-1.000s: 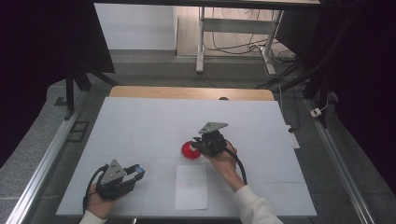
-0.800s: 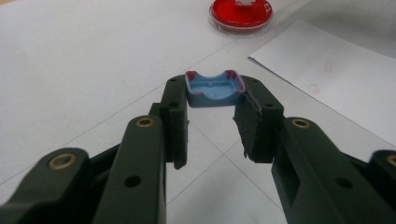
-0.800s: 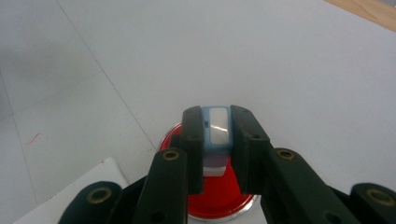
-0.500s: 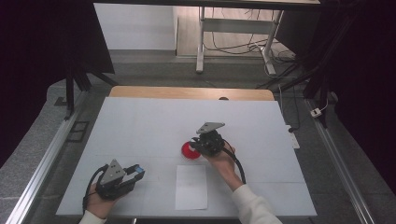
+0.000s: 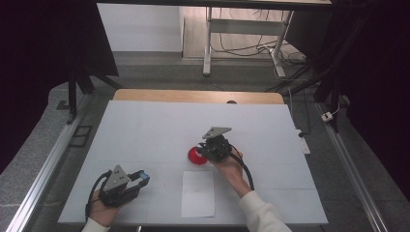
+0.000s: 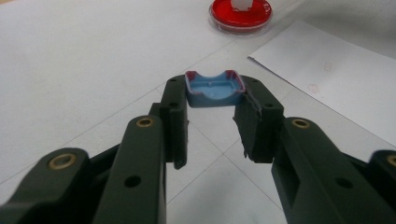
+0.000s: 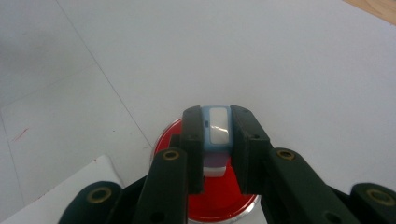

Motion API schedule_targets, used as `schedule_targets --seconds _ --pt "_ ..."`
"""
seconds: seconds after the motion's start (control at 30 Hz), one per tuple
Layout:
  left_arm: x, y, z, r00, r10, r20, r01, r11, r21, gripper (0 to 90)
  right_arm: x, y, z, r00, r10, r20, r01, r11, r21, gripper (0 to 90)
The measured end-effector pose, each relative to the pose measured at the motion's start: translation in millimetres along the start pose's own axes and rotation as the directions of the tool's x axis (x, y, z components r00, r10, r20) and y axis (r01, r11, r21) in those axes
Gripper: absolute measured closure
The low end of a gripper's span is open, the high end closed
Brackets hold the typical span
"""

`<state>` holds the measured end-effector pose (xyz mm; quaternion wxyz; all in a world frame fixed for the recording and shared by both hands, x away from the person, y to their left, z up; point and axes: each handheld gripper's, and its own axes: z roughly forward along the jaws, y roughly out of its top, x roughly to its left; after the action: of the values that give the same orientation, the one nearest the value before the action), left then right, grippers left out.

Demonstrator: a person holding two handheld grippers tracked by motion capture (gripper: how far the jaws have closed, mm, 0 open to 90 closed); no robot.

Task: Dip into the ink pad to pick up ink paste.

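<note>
My right gripper (image 7: 216, 122) is shut on a small blue stamp with a white face (image 7: 217, 129). The stamp is held upright over a round red ink dish (image 7: 224, 198). In the left gripper view the stamp's white lower end (image 6: 242, 3) sits at the red dish (image 6: 240, 17); whether it touches I cannot tell. My left gripper (image 6: 212, 100) is shut on a shallow blue cap (image 6: 214, 88), held just above the table. In the high view the left gripper (image 5: 139, 179) is near the front left, and the right gripper (image 5: 203, 152) is at mid-table over the dish (image 5: 194, 156).
A white sheet of paper (image 5: 198, 193) lies flat in front of the dish, between the two hands, with faint red marks (image 6: 314, 87) on it. The white table top (image 5: 145, 130) has a wooden strip (image 5: 193, 95) at its far edge. Metal rails run along both sides.
</note>
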<state>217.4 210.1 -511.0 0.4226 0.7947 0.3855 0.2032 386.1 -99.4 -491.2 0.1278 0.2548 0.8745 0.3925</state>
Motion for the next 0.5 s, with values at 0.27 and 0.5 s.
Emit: schedule_targets --seconds 0.27,0.5 --pt "-0.1 0.0 0.0 1.0 0.001 0.0 -0.001 1.0 0.001 65.4 -0.8 -0.4 0.2 1.0 0.001 -0.004 -0.001 1.0 0.008 74.9" --pt "-0.1 -0.1 -0.2 1.0 0.001 -0.001 -0.001 1.0 0.001 65.4 1.3 -0.7 1.8 0.9999 -0.005 0.009 0.005 1.0 0.025 75.0"
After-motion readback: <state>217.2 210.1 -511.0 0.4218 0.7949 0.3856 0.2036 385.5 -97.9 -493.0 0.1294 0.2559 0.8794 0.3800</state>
